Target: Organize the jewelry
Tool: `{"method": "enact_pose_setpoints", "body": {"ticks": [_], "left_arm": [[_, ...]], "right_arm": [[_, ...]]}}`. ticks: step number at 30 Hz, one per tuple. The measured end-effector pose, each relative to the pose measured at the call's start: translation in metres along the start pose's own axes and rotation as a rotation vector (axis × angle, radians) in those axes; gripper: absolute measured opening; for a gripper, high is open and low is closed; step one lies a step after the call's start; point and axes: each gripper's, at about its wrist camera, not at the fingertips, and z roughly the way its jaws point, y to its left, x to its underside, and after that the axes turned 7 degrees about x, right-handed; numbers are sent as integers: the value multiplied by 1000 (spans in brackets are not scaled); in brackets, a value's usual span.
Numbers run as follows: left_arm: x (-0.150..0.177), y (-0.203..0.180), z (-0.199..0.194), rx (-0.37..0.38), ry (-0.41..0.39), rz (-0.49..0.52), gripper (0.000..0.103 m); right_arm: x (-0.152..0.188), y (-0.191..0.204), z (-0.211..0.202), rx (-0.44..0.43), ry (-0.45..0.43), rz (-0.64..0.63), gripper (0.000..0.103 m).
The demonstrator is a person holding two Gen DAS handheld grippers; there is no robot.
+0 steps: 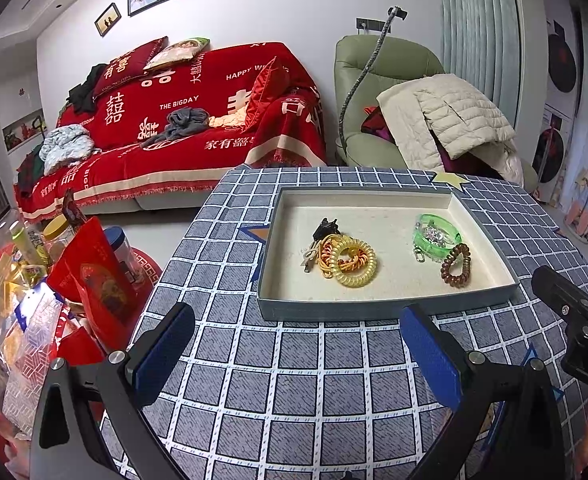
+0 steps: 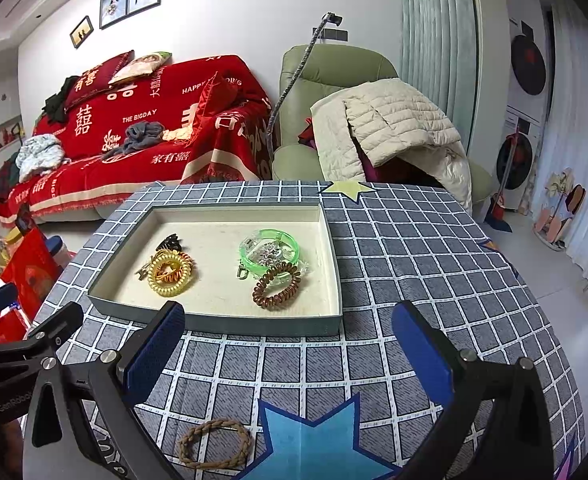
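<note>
A shallow grey tray [image 1: 386, 309] [image 2: 214, 322] with a cream lining sits on the checked tablecloth. In it lie a yellow coil band [image 1: 353, 264] [image 2: 171, 273] over an orange one, a black clip [image 1: 325, 227] [image 2: 170, 242], a green bangle [image 1: 438, 236] [image 2: 270, 249] and a brown coil band [image 1: 456, 265] [image 2: 276, 285]. A braided brown hair tie [image 2: 215, 443] lies on the cloth, near the right gripper's left finger. My left gripper [image 1: 298, 356] is open and empty in front of the tray. My right gripper [image 2: 288, 352] is open and empty too.
Snack bags and jars [image 1: 34, 300] crowd the left side beside the table. A red sofa [image 1: 182, 120] and a green armchair [image 1: 378, 92] with a cream jacket stand behind. The right gripper's body [image 1: 574, 320] shows at the left view's right edge.
</note>
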Motion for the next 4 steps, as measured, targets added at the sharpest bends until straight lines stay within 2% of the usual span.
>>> {"method": "enact_pose_setpoints", "body": {"ticks": [4], "left_arm": [[1,1,-2,4,-15,2,103]], "right_arm": [[0,0,0,0,1,1,103]]}}
